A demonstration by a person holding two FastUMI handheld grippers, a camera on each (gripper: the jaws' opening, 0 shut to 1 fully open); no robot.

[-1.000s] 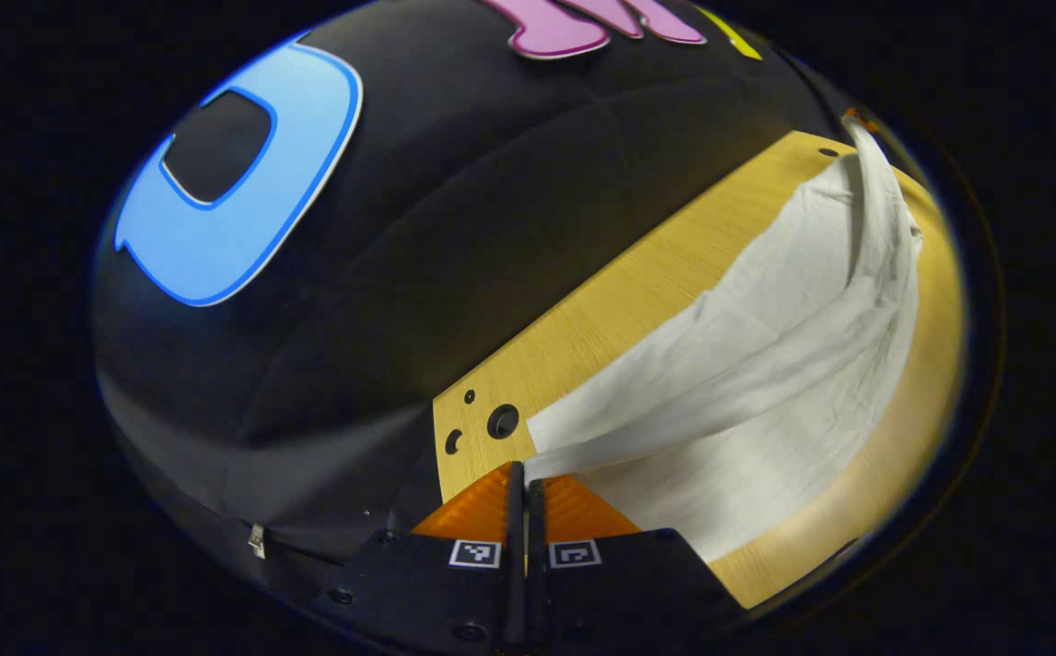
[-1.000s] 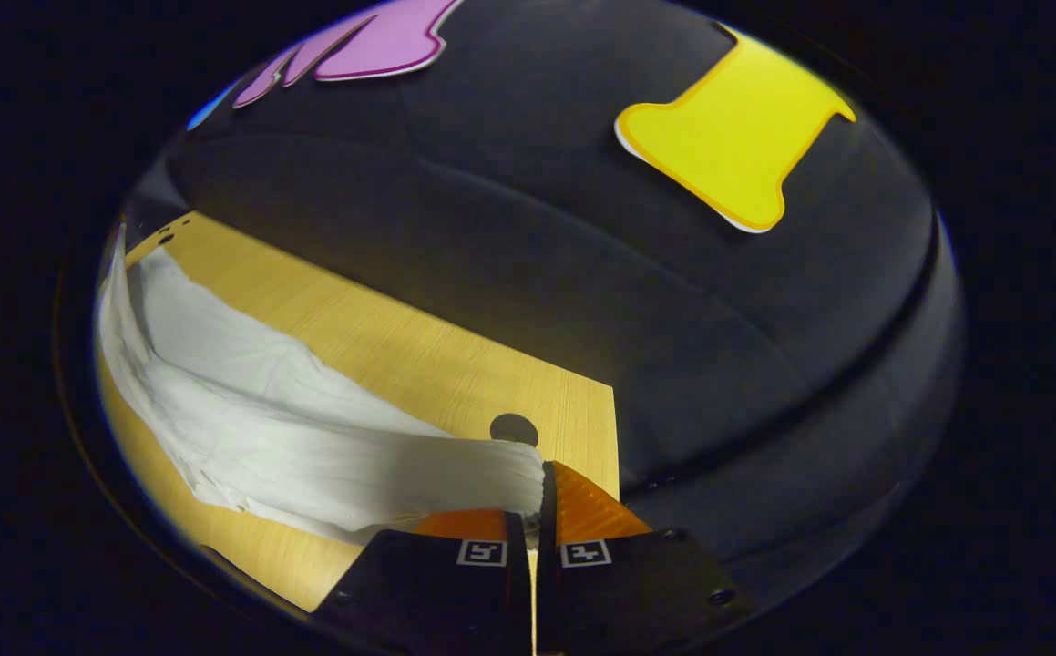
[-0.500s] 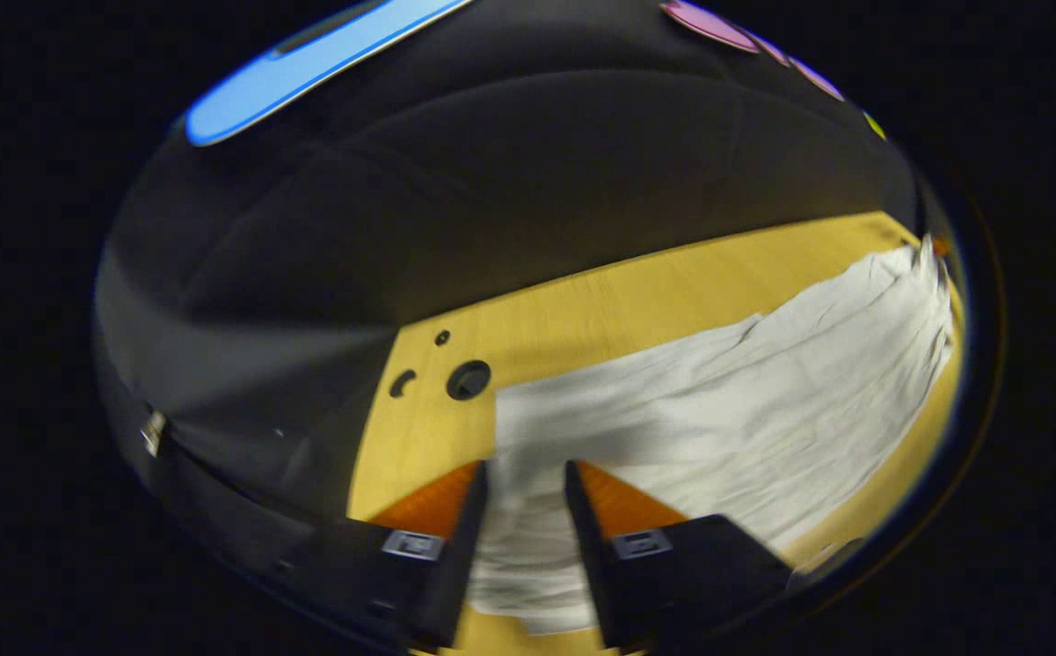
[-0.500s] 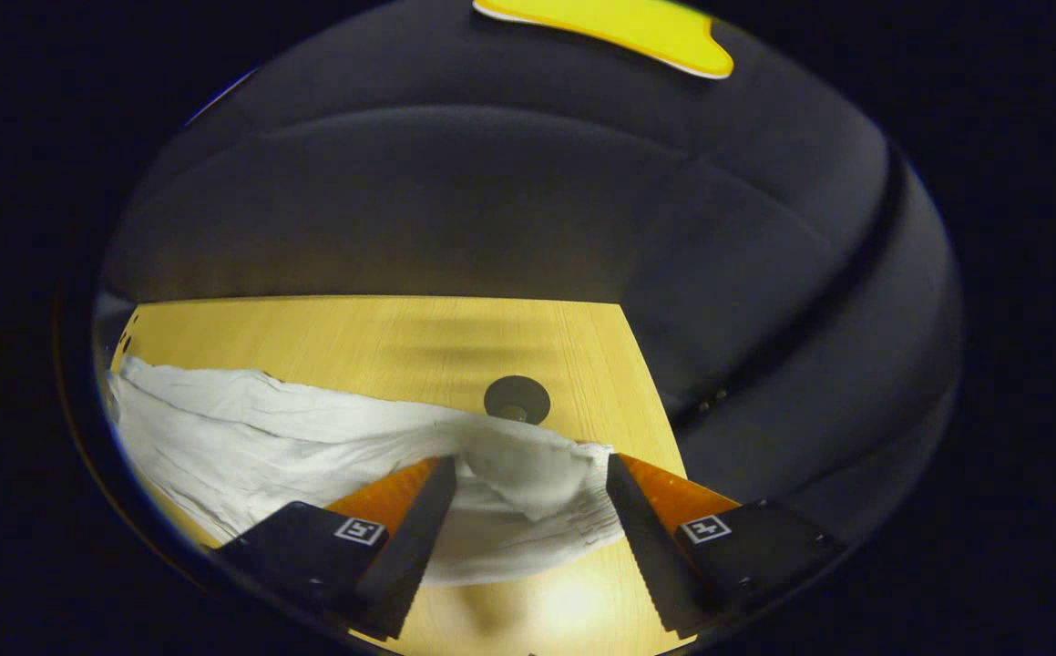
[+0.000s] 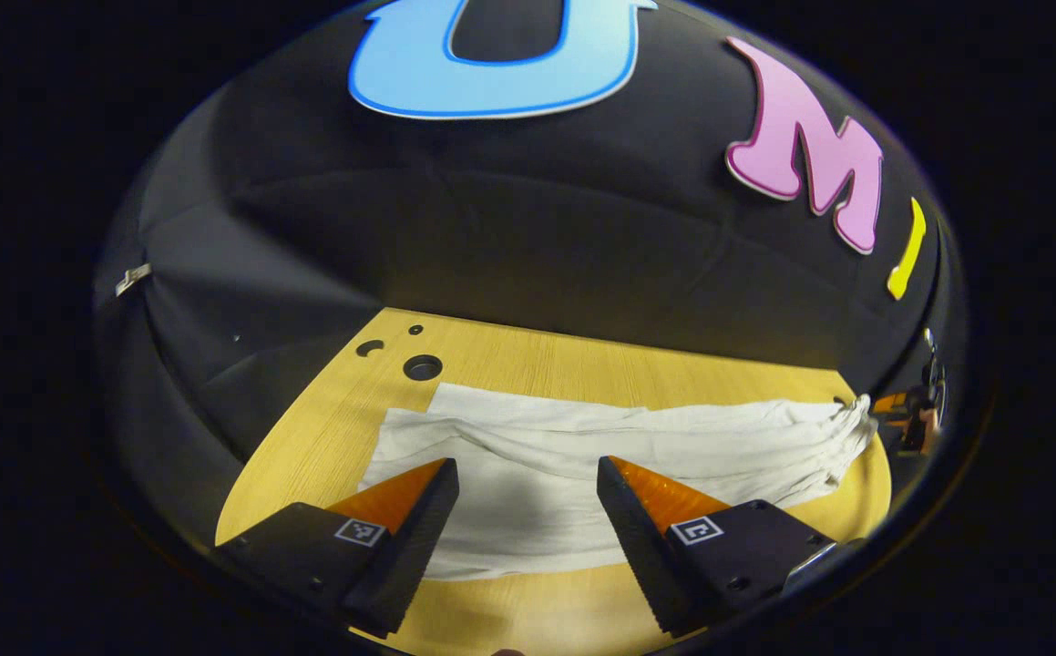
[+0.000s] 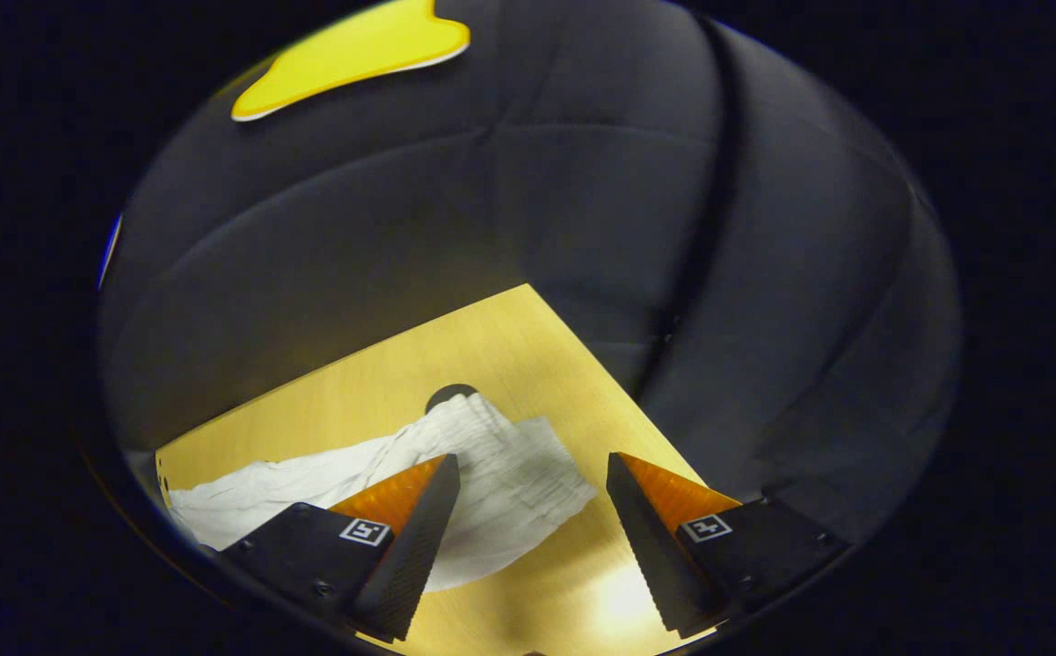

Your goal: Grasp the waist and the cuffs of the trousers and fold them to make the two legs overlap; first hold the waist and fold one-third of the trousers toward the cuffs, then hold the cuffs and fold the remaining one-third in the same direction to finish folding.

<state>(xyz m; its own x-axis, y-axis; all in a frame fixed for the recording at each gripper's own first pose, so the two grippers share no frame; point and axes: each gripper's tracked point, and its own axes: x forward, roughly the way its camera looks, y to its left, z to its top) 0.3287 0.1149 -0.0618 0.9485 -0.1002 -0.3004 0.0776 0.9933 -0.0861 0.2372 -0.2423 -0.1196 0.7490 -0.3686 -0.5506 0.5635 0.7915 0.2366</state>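
**Both grippers open above the trousers, legs laid over each other**

Nearest the lens in the left gripper view, the left gripper (image 5: 528, 474) has its two fingers spread wide at the bottom of the frame, with nothing between them; the gap frames the white trousers (image 5: 600, 474) lying below. That wide stance reads as a hand between grasps, clear of the cloth.

In the right gripper view the right gripper (image 6: 532, 469) stands equally wide apart at the bottom of the frame and holds nothing. Its left finger overlaps one end of the trousers (image 6: 491, 474) in the picture; I cannot tell whether it touches the fabric.

Past the fingers, the trousers lie as a long, narrow band on the wooden table (image 5: 528, 364), running from lower left to the right edge of the left gripper view. A ridge of folded cloth runs along the band's length, so the two legs appear already laid one over the other. The end at the right edge is gathered and ribbed, and a small part of another gripper shows just beside it.

Farther off, round holes (image 5: 422, 367) mark the table's upper-left corner, close to the trousers' squared end. Behind everything hangs the dark booth wall.

My judgement: the lengthwise fold is done and the thirds remain.
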